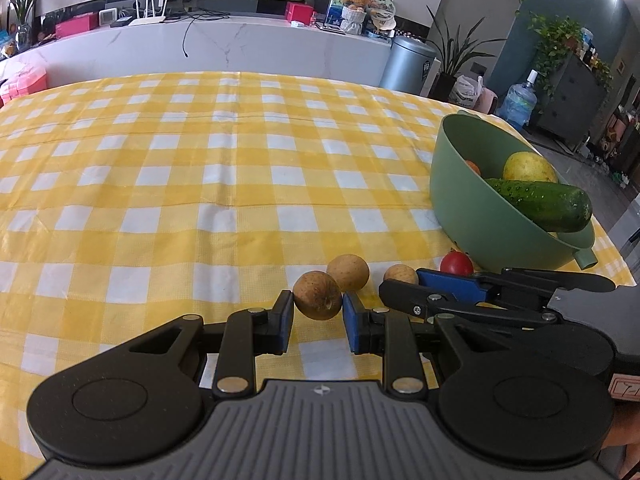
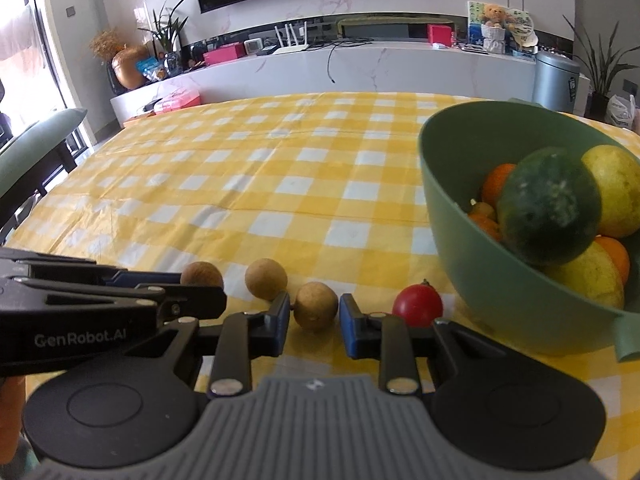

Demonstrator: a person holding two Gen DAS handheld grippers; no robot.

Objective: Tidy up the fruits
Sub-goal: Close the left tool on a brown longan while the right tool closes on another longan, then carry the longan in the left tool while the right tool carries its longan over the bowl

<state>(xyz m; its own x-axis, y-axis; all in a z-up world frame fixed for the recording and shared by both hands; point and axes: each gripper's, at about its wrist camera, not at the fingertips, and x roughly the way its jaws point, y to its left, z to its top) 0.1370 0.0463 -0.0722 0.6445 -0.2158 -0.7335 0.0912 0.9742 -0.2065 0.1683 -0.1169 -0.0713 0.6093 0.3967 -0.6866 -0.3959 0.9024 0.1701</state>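
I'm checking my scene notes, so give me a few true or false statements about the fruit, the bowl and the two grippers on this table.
1. The left gripper has its jaws shut on a brown fruit. True.
2. The right gripper is empty. False: its jaws are shut on a second brown fruit.
3. The cucumber lies on the cloth. False: it lies in the bowl, one end over the rim.
4. A third brown fruit lies free on the cloth. True.
5. The red fruit is in the bowl. False: it sits on the cloth beside the bowl.
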